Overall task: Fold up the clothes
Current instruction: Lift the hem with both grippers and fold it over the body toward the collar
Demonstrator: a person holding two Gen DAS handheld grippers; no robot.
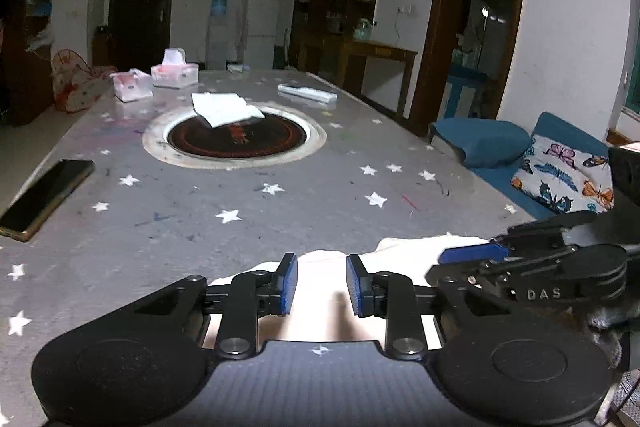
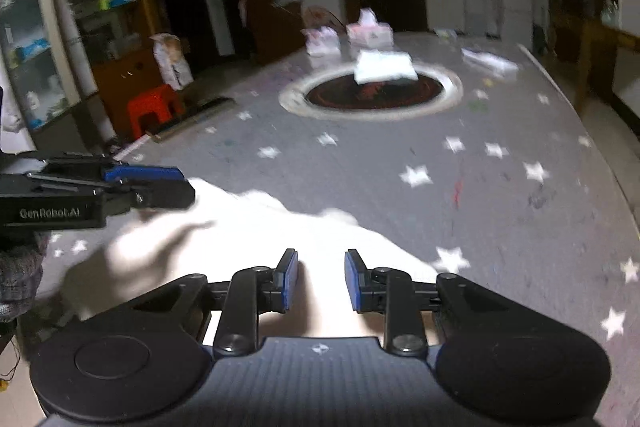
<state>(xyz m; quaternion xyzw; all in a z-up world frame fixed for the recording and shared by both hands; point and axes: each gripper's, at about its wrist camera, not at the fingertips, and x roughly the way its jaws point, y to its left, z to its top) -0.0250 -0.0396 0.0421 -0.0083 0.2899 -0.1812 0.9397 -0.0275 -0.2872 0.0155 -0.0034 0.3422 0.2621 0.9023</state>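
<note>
A white garment (image 1: 404,255) (image 2: 248,227) lies crumpled at the near edge of the grey star-patterned table (image 1: 240,211) (image 2: 480,195). My left gripper (image 1: 321,259) hovers low over its near part, blue pads apart with cloth showing in the gap, nothing pinched. My right gripper (image 2: 321,255) stands the same way over the garment, pads apart. Each gripper shows in the other's view: the right one (image 1: 460,259) comes in from the right, the left one (image 2: 180,183) from the left, both at the garment's far edge.
A folded white cloth (image 1: 224,109) rests on the round dark inset (image 1: 236,143) mid-table. A phone (image 1: 44,195) lies at the left edge, with tissue boxes (image 1: 175,73) and a white flat item (image 1: 308,93) farther back. A blue sofa with a butterfly cushion (image 1: 560,175) stands to the right, a red stool (image 2: 154,107) to the left.
</note>
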